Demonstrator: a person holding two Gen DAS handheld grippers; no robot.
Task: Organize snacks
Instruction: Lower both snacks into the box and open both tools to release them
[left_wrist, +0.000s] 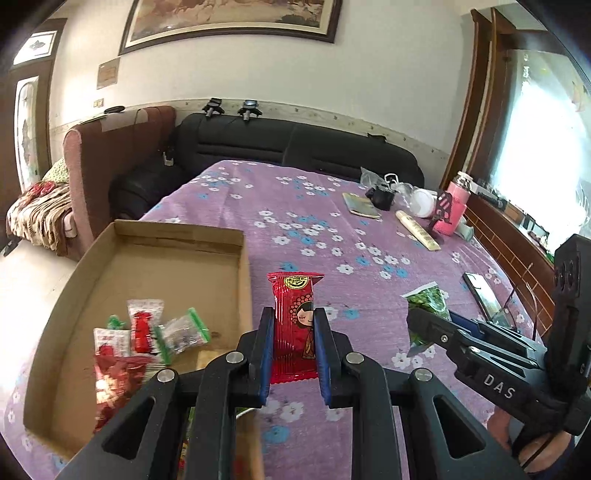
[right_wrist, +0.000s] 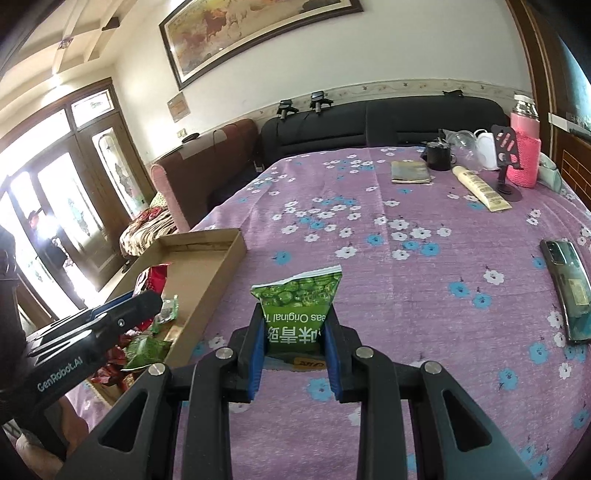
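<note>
Cardboard tray (left_wrist: 243, 266) is lying on the purple flowered cloth (left_wrist: 314, 206) covering the surface, and it is serving here as the landmark; inside it, toward its near end, small snack packets (left_wrist: 147, 332) in red, clear and green wrappers are piling together; its far end is showing bare cardboard.

The left gripper (left_wrist: 293, 350) is clamping a red snack packet (left_wrist: 295, 295) between its blue pads, the packet standing upright and sticking out beyond the fingertips; in the left wrist view it is sitting just to the right of the tray's right wall, above the cloth.

The right gripper (right_wrist: 295, 354) is pinching a green pea packet (right_wrist: 299, 295) with its print upside down, the pads pressing on both sides of the bag; this packet is also hanging to the right of the tray, farther from it than the red one; in the left wrist view the same gripper (left_wrist: 421, 325) is reaching in from the right with the green bag at its tip.

Well beyond the tray, toward the far right corner of the cloth, a pink flask (right_wrist: 524, 147), a cream tube (right_wrist: 480, 188), a black mug (right_wrist: 439, 155) and a flat booklet (right_wrist: 410, 171) are grouping together; a phone (right_wrist: 567, 288) is lying face up far to the right of the tray; behind the tray a black sofa (right_wrist: 388, 122) is standing against the wall.
</note>
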